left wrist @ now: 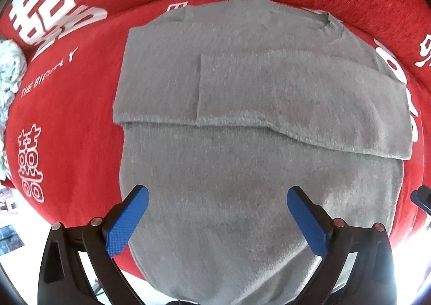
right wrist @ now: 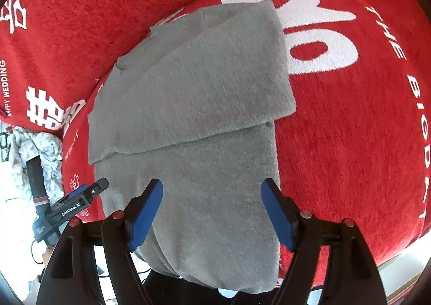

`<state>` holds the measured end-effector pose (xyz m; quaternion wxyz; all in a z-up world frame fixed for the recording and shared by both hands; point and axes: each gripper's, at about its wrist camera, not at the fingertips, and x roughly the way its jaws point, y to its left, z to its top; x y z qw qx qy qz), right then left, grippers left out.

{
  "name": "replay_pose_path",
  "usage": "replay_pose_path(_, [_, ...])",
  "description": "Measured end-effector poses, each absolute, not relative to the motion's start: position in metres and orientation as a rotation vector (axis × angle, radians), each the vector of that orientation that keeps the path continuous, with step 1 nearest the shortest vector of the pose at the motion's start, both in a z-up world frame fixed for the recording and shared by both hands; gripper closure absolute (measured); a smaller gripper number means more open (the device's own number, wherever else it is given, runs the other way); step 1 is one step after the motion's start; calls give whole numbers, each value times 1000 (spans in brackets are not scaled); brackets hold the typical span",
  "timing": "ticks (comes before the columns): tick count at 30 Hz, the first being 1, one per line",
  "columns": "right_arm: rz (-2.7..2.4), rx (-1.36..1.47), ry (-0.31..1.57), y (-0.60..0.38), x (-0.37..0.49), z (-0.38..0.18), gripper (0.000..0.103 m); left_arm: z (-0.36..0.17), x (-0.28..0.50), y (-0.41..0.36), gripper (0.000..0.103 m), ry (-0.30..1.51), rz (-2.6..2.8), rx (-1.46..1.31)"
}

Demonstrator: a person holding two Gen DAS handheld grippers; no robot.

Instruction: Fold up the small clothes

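— Left wrist view: where's the grey sweater (left wrist: 256, 121)?
— Flat on the red blanket (left wrist: 75, 121), sleeves folded across its chest, hem nearest.
— Left hand-held gripper (left wrist: 216, 217)?
— Spread wide over the hem, holding nothing.
— Right hand-held gripper (right wrist: 211, 214)?
— Likewise wide apart, empty, above the sweater.

- A red woven cover (left wrist: 80, 127) printed with white Chinese characters and the words "THE BIG DAY" and "HAPPY WEDDING".
- A crumpled pale patterned cloth (right wrist: 40, 148) at the cover's left edge, beside the red backrest (right wrist: 113, 8).
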<state>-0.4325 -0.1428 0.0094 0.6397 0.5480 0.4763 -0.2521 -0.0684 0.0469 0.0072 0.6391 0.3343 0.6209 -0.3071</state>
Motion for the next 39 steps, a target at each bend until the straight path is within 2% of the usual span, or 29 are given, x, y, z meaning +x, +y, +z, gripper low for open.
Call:
replay_pose_path(13, [-493, 1321, 1091, -125, -447, -6, 24, 11, -88, 99, 0, 1449, -665, 713])
replay_pose_path(24, [-372, 1410, 1062, -43, -480, -20, 24, -1, -100, 187, 0, 1492, -723, 698])
replay_pose_path(32, [-337, 1491, 1197, 34, -520, -71, 24, -32, -120, 276, 0, 1611, -736, 678])
replay_pose_path(39, [-334, 1507, 1216, 62, -522, -114, 24, -78, -135, 307, 0, 1717, -712, 613])
